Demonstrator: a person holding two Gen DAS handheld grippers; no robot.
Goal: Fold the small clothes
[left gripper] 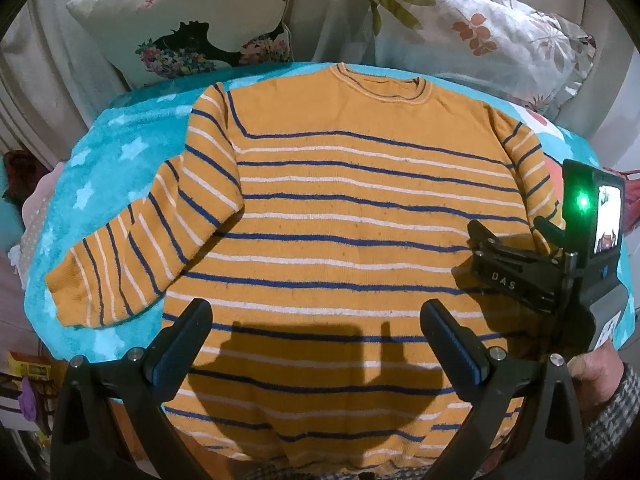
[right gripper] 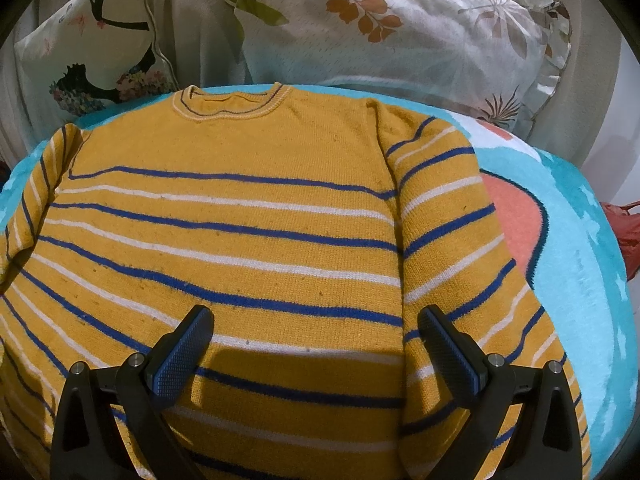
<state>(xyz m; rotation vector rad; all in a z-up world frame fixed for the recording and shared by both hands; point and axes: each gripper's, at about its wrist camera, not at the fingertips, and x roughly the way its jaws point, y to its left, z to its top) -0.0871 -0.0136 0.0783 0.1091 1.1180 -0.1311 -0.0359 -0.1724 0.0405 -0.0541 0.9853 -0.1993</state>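
A small mustard-yellow sweater point(left gripper: 340, 208) with blue and white stripes lies flat, front up, on a turquoise blanket point(left gripper: 100, 168), neckline away from me. Its left sleeve point(left gripper: 132, 248) angles out and down to the left. Its right sleeve point(right gripper: 460, 248) lies straight along the body's right side. My left gripper point(left gripper: 316, 320) is open and empty above the lower body of the sweater. My right gripper point(right gripper: 316, 320) is open and empty above the sweater point(right gripper: 240, 240), near the right side seam. The right gripper's body point(left gripper: 520, 276) also shows in the left wrist view over the right sleeve.
Two patterned pillows point(left gripper: 192, 28) point(right gripper: 400, 32) lean against a beige backrest behind the sweater. A coral patch of the blanket point(right gripper: 516, 220) shows right of the sweater. A red item point(right gripper: 624, 232) sits off the blanket's right edge. Clutter point(left gripper: 28, 384) lies at the lower left.
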